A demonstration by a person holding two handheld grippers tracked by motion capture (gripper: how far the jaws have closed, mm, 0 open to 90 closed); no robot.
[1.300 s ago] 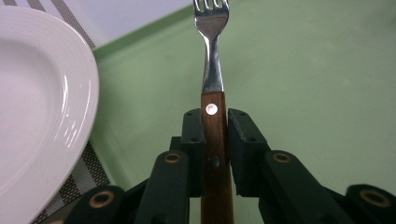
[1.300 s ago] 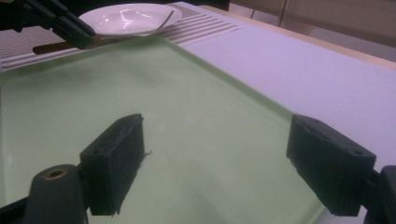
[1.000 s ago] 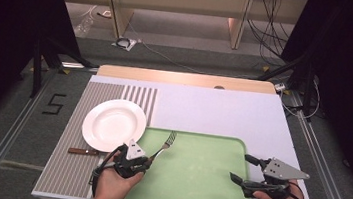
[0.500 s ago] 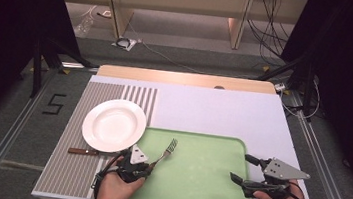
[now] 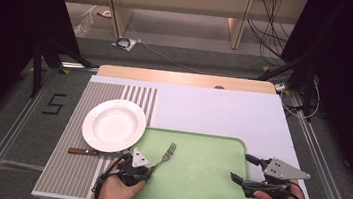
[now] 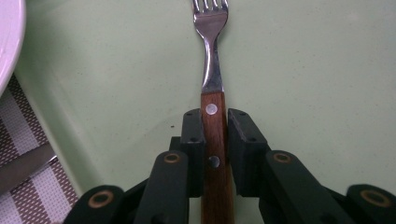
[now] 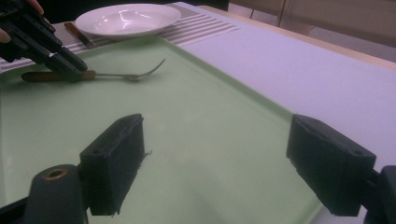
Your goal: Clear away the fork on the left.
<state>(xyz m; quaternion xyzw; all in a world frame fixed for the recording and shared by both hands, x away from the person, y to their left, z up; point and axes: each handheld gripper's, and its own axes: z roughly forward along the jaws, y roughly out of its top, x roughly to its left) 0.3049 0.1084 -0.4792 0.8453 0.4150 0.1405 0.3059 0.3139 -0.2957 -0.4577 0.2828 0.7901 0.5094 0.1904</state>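
The left gripper (image 6: 215, 130) is clamping one wooden-handled fork (image 6: 212, 93), tines pointing to twelve o'clock, on one green tray (image 5: 204, 188); the right gripper (image 7: 217, 163) is gaping wide.

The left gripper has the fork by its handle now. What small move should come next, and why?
Probably lift the fork a little straight up. The left gripper is shut on its wooden handle, and the fork seems to lie low over the green tray. The right gripper is open and empty, well clear.
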